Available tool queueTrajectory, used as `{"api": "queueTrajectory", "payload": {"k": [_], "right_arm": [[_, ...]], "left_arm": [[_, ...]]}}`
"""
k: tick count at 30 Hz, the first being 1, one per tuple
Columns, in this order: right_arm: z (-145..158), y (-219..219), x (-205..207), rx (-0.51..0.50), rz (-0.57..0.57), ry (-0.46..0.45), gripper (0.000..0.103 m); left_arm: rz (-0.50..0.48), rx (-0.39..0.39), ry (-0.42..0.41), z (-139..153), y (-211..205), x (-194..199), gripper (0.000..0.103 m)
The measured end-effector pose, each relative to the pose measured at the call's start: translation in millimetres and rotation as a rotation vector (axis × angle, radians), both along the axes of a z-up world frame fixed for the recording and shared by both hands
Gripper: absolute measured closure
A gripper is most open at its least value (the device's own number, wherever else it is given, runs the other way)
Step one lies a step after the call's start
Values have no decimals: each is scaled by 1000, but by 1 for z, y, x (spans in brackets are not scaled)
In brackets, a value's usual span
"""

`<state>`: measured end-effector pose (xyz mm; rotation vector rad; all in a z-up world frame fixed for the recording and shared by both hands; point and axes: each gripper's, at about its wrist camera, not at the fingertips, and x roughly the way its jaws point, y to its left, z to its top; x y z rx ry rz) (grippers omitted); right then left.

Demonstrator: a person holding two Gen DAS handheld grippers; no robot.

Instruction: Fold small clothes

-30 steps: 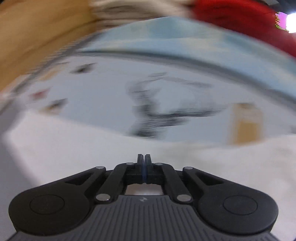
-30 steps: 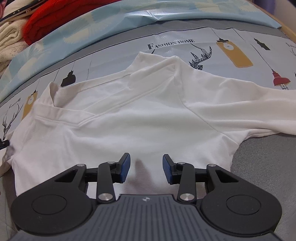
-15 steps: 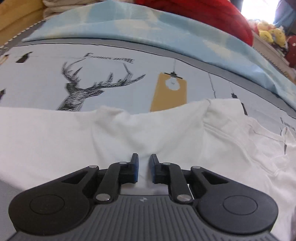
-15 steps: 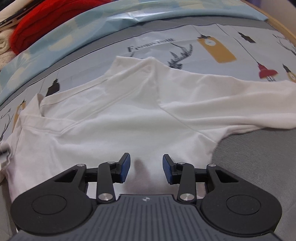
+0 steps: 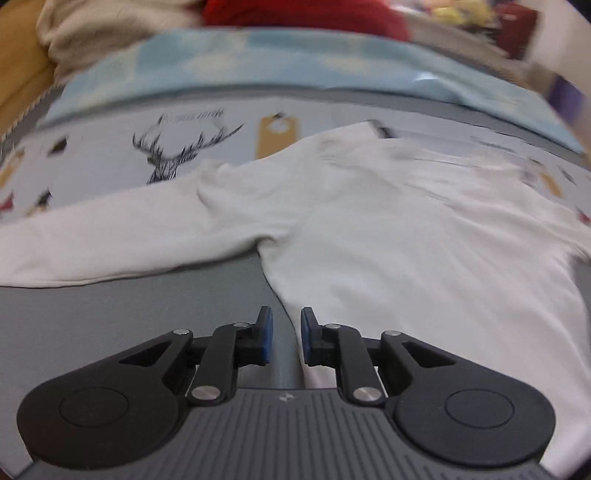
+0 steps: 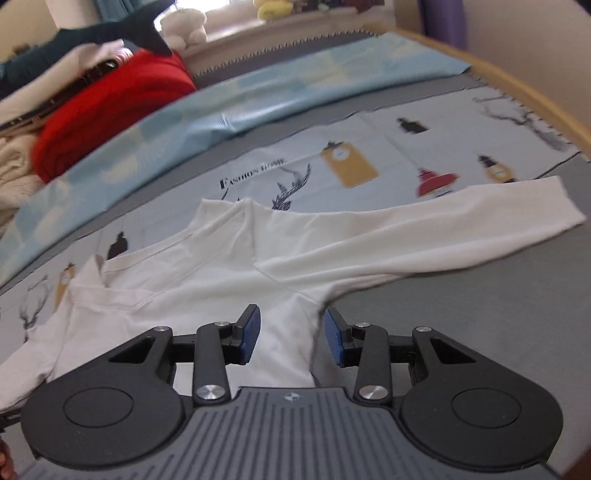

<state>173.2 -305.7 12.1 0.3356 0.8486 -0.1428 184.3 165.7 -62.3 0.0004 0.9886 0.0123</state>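
Note:
A white long-sleeved top [image 5: 406, 236] lies flat on a grey printed bedcover, sleeves spread to both sides. My left gripper [image 5: 283, 334] is open and empty, low over the grey cover at the top's left side edge, below the armpit. In the right wrist view the same top [image 6: 221, 273] shows with its right sleeve [image 6: 443, 225] stretched out to the right. My right gripper [image 6: 291, 332] is open and empty, over the top's right side edge just below the armpit.
A light blue cloth [image 6: 221, 107] lies across the bed behind the top. A red garment [image 6: 107, 110] and cream clothes [image 5: 103, 33] are piled at the back. A wooden bed edge [image 6: 535, 99] runs along the right.
The left gripper opened from shut and drew back from the sleeve to the top's left side edge. The right gripper stayed open and shifted right to the right side edge.

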Motion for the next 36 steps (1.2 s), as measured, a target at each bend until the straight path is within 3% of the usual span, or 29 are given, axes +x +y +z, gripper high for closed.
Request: {"api": "queueTrajectory", "payload": {"k": [4, 9, 10, 12, 14, 17, 23, 29, 31, 32, 33, 36], "right_arm": [[12, -3, -67, -15, 68, -38, 63], [-40, -4, -135, 8, 89, 44, 63], [-57, -3, -145, -1, 98, 61, 63], [-85, 3, -149, -29, 73, 213, 67], [-97, 7, -153, -7, 92, 232, 67], [-107, 17, -156, -135, 126, 280, 67], [-115, 4, -156, -131, 66, 336, 65], [-126, 6, -159, -153, 92, 385, 65], [-125, 7, -158, -147, 95, 383, 70], [-124, 7, -156, -131, 98, 380, 83], [-122, 7, -156, -130, 94, 372, 87], [-108, 5, -158, -125, 74, 297, 93]], "left_arm": [[9, -80, -15, 16, -5, -85, 84], [45, -91, 41, 5, -7, -139, 83], [46, -84, 53, -1, -5, -142, 79], [47, -72, 121, -17, -2, -147, 78], [63, -70, 177, -30, 3, -147, 78], [69, -89, 229, -40, 7, -146, 78], [83, -90, 253, -46, 5, -144, 77], [87, -59, 281, -55, -2, -139, 78], [74, -53, 287, -57, -4, -138, 83], [63, -58, 287, -57, -5, -138, 96], [51, -65, 279, -55, -6, -138, 100], [86, -83, 214, -41, 2, -140, 102]]}}
